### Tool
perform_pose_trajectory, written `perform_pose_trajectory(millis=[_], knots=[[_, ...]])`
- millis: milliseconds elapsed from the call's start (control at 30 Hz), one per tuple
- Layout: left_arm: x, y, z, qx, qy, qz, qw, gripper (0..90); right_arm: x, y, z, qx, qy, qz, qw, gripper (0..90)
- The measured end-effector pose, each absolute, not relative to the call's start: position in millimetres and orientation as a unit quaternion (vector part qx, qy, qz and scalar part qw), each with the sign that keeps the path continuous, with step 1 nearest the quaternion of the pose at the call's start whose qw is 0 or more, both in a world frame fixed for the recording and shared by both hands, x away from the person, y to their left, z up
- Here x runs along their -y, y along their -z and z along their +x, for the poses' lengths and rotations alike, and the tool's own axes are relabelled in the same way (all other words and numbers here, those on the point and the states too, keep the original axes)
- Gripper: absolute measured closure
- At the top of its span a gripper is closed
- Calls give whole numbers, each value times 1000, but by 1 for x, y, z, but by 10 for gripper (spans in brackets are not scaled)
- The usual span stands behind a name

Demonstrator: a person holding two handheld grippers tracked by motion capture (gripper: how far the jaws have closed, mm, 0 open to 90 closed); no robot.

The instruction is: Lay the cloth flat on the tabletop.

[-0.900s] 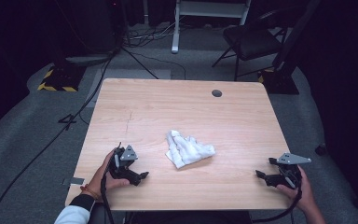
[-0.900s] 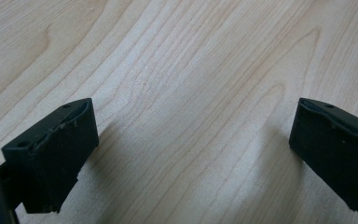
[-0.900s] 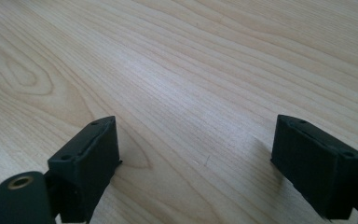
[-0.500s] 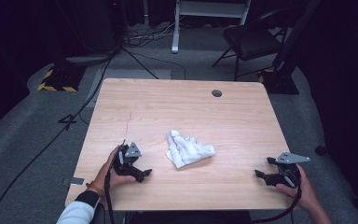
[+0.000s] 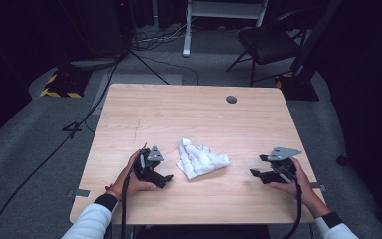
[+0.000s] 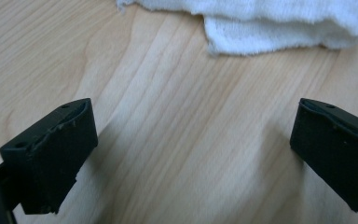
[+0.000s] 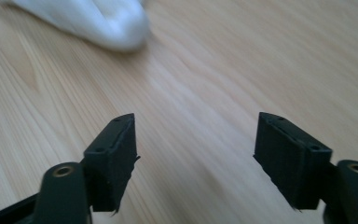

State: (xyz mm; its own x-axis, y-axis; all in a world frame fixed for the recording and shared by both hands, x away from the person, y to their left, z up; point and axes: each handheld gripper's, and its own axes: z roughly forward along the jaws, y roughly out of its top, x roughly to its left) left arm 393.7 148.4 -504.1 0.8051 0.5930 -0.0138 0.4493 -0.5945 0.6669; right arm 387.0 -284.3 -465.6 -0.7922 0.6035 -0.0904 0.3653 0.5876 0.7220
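Note:
A crumpled white cloth (image 5: pixel 199 159) lies on the wooden table (image 5: pixel 194 114), a little in front of its middle. My left gripper (image 5: pixel 165 179) is held low just left of the cloth, jaws wide apart with bare wood between them; the cloth's edge (image 6: pixel 279 25) lies a short way ahead of it. My right gripper (image 5: pixel 256 167) is out to the right of the cloth, open over bare wood, with the cloth's rounded end (image 7: pixel 95 21) farther off at the upper left.
A dark round grommet (image 5: pixel 231 99) sits near the table's far edge. Beyond the table stand a black chair (image 5: pixel 271 42), a white frame (image 5: pixel 219 15) and floor cables (image 5: pixel 79 119). Bare wood surrounds the cloth on every side.
My left gripper has slid right and slightly forward, closing in on the cloth's left edge. My right gripper has barely moved.

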Motion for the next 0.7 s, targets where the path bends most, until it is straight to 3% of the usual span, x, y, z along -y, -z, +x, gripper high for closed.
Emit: perform_pose_trajectory(millis=[267,400,567,700], knots=[[-125,503,408,-281,-106,883,359,183,191,452,399,-884,-390,206,155,381],[-114,501,411,-260,-98,888,366,317,168,461,407,-892,-375,203,150,399],[-108,498,413,-230,-85,895,372,606,167,467,410,-896,-374,206,123,568],[-108,498,413,-222,-81,898,371,740,171,466,404,-898,-375,189,131,703]])
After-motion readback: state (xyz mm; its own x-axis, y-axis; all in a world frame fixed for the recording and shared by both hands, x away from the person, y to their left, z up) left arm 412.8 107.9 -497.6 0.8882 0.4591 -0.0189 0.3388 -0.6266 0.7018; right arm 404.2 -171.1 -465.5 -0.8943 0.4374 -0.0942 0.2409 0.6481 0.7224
